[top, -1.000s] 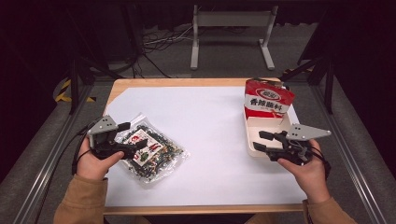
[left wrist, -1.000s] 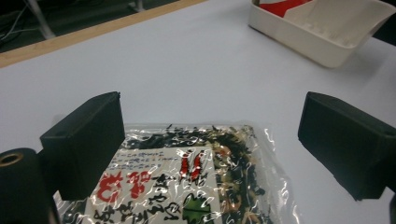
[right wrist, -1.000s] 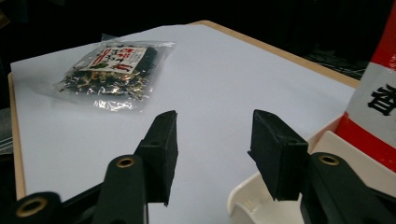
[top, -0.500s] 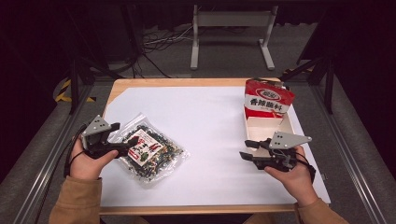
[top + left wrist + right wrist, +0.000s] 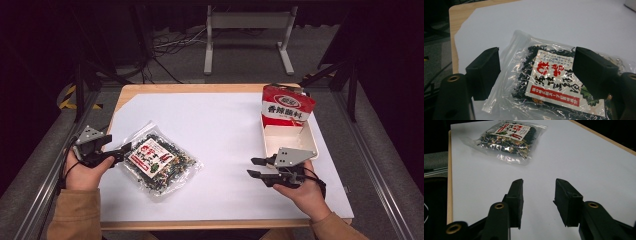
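The left gripper (image 5: 119, 150) is straddling the near edge of the clear snack bag (image 5: 159, 162), which is lying flat on the white counter (image 5: 220, 125) at its left side; its jaws have just been closing but are not yet pressing the plastic. It should be sliding low so the film, not air, is getting pinched. The right gripper (image 5: 256, 167) is hovering half open and empty, well apart from the bag, near the tray (image 5: 314, 145) holding a red packet (image 5: 287, 107)
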Motion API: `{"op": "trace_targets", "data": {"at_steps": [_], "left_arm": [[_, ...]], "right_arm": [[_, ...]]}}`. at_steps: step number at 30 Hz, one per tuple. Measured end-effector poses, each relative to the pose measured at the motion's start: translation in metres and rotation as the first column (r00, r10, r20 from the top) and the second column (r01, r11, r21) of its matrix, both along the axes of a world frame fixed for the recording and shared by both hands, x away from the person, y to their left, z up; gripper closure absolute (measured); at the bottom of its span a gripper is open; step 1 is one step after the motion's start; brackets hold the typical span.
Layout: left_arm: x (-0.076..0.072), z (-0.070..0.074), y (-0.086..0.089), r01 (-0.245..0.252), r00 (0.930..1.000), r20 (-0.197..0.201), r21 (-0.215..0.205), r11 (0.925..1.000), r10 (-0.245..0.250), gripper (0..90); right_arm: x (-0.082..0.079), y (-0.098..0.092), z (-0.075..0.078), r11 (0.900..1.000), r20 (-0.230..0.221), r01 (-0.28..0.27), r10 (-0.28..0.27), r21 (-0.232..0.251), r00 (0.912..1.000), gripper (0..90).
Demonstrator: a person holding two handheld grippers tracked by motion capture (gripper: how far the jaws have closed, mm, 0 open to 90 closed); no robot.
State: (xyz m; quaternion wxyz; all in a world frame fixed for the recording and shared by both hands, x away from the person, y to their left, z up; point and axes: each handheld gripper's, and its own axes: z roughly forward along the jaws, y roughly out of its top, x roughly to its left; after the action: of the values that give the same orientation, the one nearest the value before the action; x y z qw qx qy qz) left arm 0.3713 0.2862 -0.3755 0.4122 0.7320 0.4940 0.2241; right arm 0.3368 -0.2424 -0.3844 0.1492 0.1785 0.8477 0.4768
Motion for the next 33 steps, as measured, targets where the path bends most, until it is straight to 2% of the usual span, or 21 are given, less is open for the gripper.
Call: {"op": "trace_targets", "data": {"at_steps": [2, 3, 6, 11, 15, 20, 27, 29, 31, 32, 33], "left_arm": [[0.000, -0.001, 0.003, -0.010, 0.9999, 0.000, 0.001, 0.9999, 0.010, 25.1], [0.000, -0.005, 0.008, -0.031, 0.9995, 0.002, -0.009, 0.9995, 0.031, 27.3], [0.000, -0.011, 0.016, -0.051, 0.9987, -0.005, -0.008, 0.9986, 0.051, 34.7], [0.005, -0.022, 0.028, -0.084, 0.9965, -0.002, -0.030, 0.9960, 0.084, 36.9], [0.013, -0.034, 0.039, -0.105, 0.9945, -0.010, -0.037, 0.9938, 0.105, 37.7], [0.018, -0.045, 0.046, -0.125, 0.9916, -0.040, -0.070, 0.9896, 0.123, 41.2], [0.028, -0.058, 0.051, -0.137, 0.9882, -0.078, -0.070, 0.9881, 0.132, 44.7], [0.032, -0.064, 0.054, -0.142, 0.9852, -0.108, -0.074, 0.9872, 0.133, 45.7], [0.033, -0.067, 0.056, -0.145, 0.9836, -0.120, -0.076, 0.9866, 0.135, 46.8], [0.034, -0.070, 0.060, -0.148, 0.9815, -0.138, -0.103, 0.9836, 0.133, 47.4], [0.034, -0.070, 0.060, -0.148, 0.9815, -0.138, -0.103, 0.9836, 0.133, 49.5]], "right_arm": [[0.000, 0.001, -0.001, 1.000, 0.004, -0.005, 0.005, -0.002, 1.0000, 60.4], [0.001, 0.002, -0.001, 1.000, 0.007, -0.008, 0.008, -0.005, 0.9999, 61.5], [0.004, 0.007, -0.002, 1.000, -0.007, -0.031, 0.031, 0.000, 0.9995, 64.6], [0.005, 0.014, -0.005, 0.997, -0.019, -0.071, 0.071, 0.003, 0.9973, 65.7], [0.003, 0.017, -0.004, 0.997, 0.012, -0.083, 0.083, -0.001, 0.9965, 70.9], [0.002, 0.014, -0.002, 0.997, 0.023, -0.083, 0.083, -0.002, 0.9963, 71.4], [-0.001, 0.012, -0.001, 0.996, 0.036, -0.088, 0.088, -0.001, 0.9954, 70.3], [-0.001, 0.011, -0.001, 0.996, 0.039, -0.085, 0.085, 0.001, 0.9956, 70.0], [-0.001, 0.011, -0.002, 0.996, 0.043, -0.088, 0.089, -0.008, 0.9951, 70.0], [-0.001, 0.011, -0.002, 0.996, 0.044, -0.088, 0.089, -0.013, 0.9950, 70.0], [-0.001, 0.011, -0.002, 0.996, 0.044, -0.088, 0.089, -0.013, 0.9950, 70.0]]}}
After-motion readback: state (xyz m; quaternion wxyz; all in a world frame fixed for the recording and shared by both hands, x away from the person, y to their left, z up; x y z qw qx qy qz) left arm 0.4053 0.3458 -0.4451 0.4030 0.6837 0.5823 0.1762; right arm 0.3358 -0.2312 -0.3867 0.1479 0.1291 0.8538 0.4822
